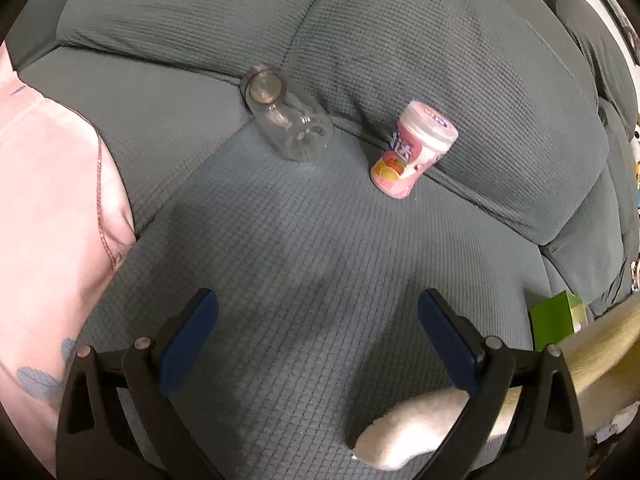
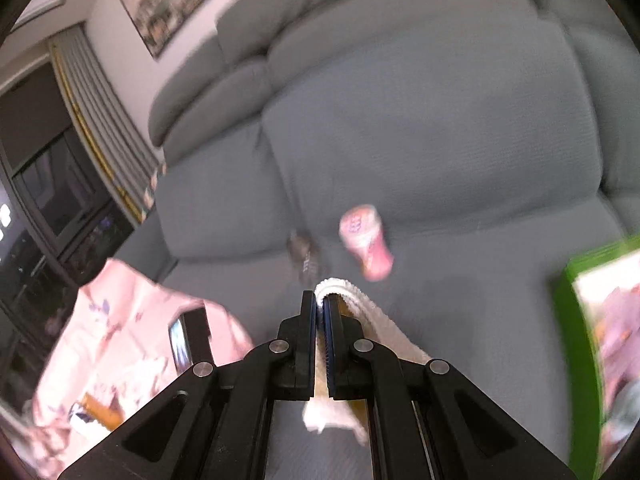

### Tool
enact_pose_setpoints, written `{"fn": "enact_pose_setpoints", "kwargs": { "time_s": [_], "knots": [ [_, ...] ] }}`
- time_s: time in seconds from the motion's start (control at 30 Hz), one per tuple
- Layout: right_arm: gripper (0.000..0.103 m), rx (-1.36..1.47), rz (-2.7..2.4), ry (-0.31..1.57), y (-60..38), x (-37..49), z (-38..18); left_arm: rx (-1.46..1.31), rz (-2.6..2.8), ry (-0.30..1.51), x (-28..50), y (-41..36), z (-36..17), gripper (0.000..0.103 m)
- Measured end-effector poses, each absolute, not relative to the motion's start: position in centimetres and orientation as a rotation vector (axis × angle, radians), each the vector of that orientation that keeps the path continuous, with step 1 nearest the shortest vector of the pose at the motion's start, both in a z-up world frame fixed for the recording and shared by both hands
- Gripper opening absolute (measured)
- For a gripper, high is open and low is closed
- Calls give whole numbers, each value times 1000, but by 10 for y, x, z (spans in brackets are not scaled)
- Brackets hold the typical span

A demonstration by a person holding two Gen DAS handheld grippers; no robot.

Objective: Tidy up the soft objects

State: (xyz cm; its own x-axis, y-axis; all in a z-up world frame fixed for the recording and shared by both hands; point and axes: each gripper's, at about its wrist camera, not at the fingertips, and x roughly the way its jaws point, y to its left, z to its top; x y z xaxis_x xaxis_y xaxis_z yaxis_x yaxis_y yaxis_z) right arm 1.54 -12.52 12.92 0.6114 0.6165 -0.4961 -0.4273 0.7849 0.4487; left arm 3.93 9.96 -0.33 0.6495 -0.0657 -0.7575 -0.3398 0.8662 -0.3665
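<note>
My right gripper (image 2: 319,303) is shut on a white fluffy towel (image 2: 384,328), whose fold sticks up past the fingertips while the rest hangs below the jaws over the sofa seat. In the left wrist view my left gripper (image 1: 318,304) stands open above the grey sofa seat (image 1: 304,240) with nothing between its blue pads, and part of the white towel (image 1: 408,432) shows low at the right finger. A pink patterned cloth (image 1: 52,208) lies at the left; in the right wrist view the pink cloth (image 2: 132,332) is at lower left.
A clear empty jar (image 1: 286,118) lies on its side by the backrest, a pink tub (image 1: 414,150) leans beside it. A green box (image 1: 558,320) sits at the seat's right; the green box (image 2: 600,352) fills the right edge. A window and framed picture (image 2: 168,0) lie beyond the sofa.
</note>
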Motion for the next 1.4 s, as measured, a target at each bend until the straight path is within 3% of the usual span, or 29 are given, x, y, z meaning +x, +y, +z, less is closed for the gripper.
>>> {"fn": "enact_pose_setpoints", "kwargs": {
  "time_s": [0.2, 0.4, 0.57, 0.6, 0.63, 0.7, 0.73, 0.9, 1.3, 1.4],
  "knots": [
    [5, 310, 636, 971, -91, 59, 44, -489, 182, 883, 41, 97, -8, 100],
    [5, 299, 531, 1137, -87, 88, -26, -457, 168, 912, 44, 88, -13, 100],
    [8, 329, 567, 1140, -98, 89, -10, -475, 102, 935, 47, 81, -15, 100],
    [20, 321, 565, 1126, -101, 87, -5, -483, 87, 935, 47, 80, -14, 100],
    [47, 312, 558, 1109, -105, 85, 0, -487, 76, 933, 46, 79, -14, 100],
    [88, 303, 522, 1062, -117, 79, 16, -499, 46, 926, 42, 78, -10, 100],
    [90, 301, 507, 1037, -123, 77, 21, -504, 32, 922, 40, 78, -9, 100],
    [90, 361, 443, 969, -158, 74, 33, -507, -85, 946, 37, 63, -8, 100],
    [90, 381, 494, 1109, -125, 101, -24, -463, -213, 1098, 44, 23, -32, 96],
    [75, 450, 557, 1167, -115, 107, -40, -386, -176, 1100, 47, 15, -37, 94]
  ]
}}
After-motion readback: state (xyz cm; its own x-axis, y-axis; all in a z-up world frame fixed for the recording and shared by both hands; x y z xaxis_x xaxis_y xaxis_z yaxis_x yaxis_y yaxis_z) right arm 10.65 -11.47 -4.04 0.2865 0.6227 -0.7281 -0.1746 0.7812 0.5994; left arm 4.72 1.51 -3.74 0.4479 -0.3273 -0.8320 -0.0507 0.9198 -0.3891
